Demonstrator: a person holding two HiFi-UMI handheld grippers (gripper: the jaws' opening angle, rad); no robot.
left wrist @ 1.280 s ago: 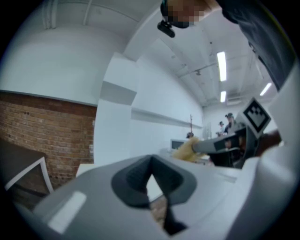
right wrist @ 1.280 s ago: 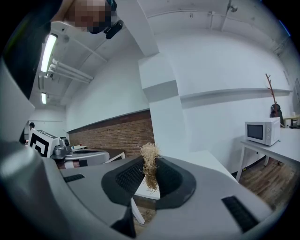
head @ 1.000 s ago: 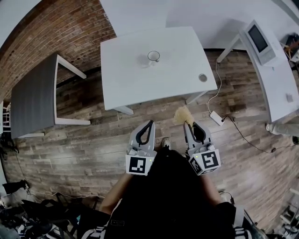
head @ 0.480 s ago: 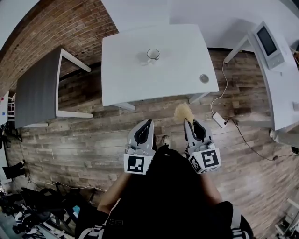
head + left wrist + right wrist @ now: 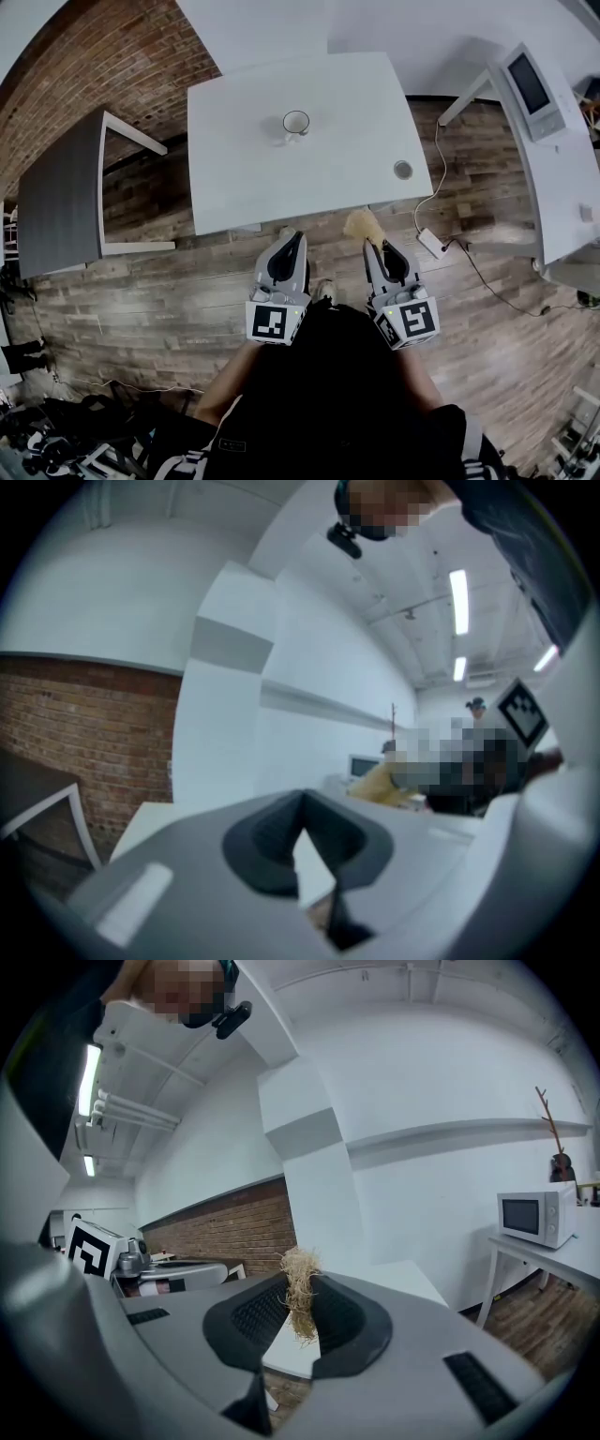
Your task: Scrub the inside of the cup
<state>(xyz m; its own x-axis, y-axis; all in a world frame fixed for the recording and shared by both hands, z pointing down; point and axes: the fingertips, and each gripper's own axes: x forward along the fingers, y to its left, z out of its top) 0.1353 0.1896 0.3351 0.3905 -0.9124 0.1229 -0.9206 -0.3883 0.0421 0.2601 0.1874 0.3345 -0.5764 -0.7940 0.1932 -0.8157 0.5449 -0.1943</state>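
A glass cup (image 5: 296,124) stands upright near the middle of the white table (image 5: 234,178), far ahead of both grippers. My right gripper (image 5: 373,246) is shut on a tan fibre scrubber (image 5: 360,225), whose tuft sticks out past the fingertips just short of the table's near edge. In the right gripper view the scrubber (image 5: 300,1302) is pinched between the dark pads. My left gripper (image 5: 297,241) is shut with nothing in it, held level beside the right one over the wooden floor. In the left gripper view its jaws meet at the tip (image 5: 302,803).
A small round lid or dish (image 5: 403,170) lies on the table's right corner. A dark grey table (image 5: 56,202) stands to the left by a brick wall. A white counter with a microwave (image 5: 530,86) is on the right; a power strip (image 5: 433,244) and cable lie on the floor.
The whole view has shifted a little: the table now lies closer to the grippers and slightly left. Both grippers keep the same pose and grip.
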